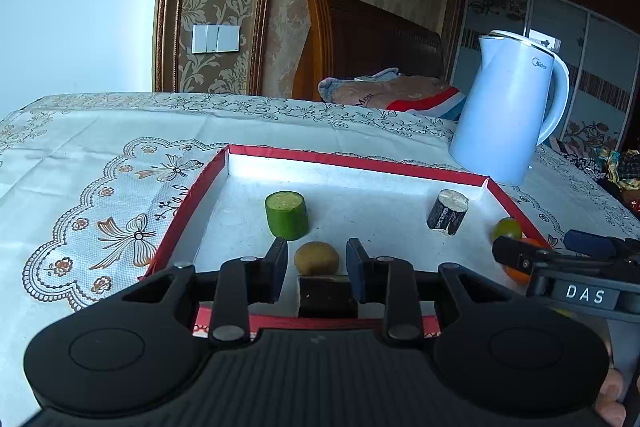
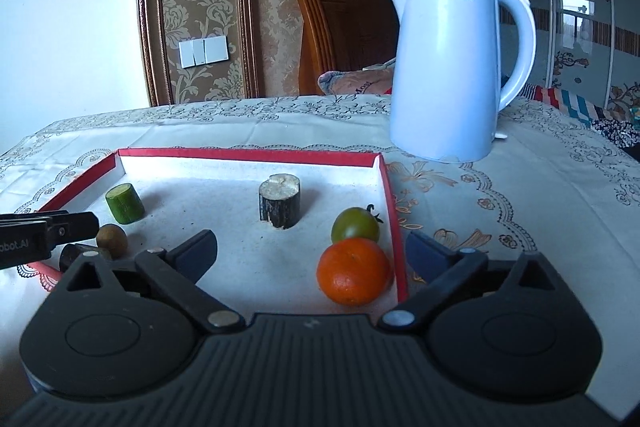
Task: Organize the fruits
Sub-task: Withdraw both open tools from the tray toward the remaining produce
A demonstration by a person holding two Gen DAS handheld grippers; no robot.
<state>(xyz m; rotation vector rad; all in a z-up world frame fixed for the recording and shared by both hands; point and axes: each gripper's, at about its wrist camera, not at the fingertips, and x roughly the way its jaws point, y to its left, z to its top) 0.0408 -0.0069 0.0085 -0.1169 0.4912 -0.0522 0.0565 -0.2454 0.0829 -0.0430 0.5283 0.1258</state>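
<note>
Tray, red-rimmed with a grainy white floor, sits on a lace-patterned cloth over the surface. Inside: green cylinder, bark-skinned log stub, fuzzy brown kiwi, dark block, smooth green tomato, dimpled orange. Left gripper fingers parted, straddling kiwi and block, no contact seen. Right gripper fingers spread wide around orange, not touching; right one outside the rim. Glossy white kettle behind tray.
</note>
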